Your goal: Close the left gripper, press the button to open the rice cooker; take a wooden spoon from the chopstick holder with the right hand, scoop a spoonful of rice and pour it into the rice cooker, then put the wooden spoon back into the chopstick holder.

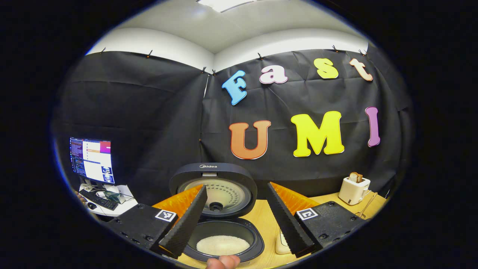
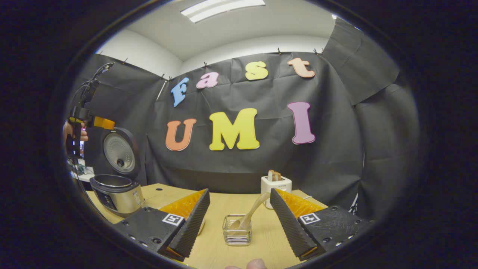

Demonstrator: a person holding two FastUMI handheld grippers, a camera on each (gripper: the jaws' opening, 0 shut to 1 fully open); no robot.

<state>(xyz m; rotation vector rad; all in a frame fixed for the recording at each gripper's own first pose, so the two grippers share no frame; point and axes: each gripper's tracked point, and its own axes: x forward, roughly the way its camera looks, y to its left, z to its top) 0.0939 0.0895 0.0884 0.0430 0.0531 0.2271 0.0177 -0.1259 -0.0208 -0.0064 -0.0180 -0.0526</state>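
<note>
I have the rice cooker standing open at the worktop's left edge, lid upright and rice already showing in the pot, with my left gripper hanging above it, tongs spread wide and pinching nothing. My right gripper, tongs also spread and empty, faces the clear chopstick holder mid-worktop, where the wooden spoon leans toward the toaster at the back edge. My worry: that light holder may tip or slide if I pinch the slanted handle off-centre, and a tilted spoon would spill rice.
</note>
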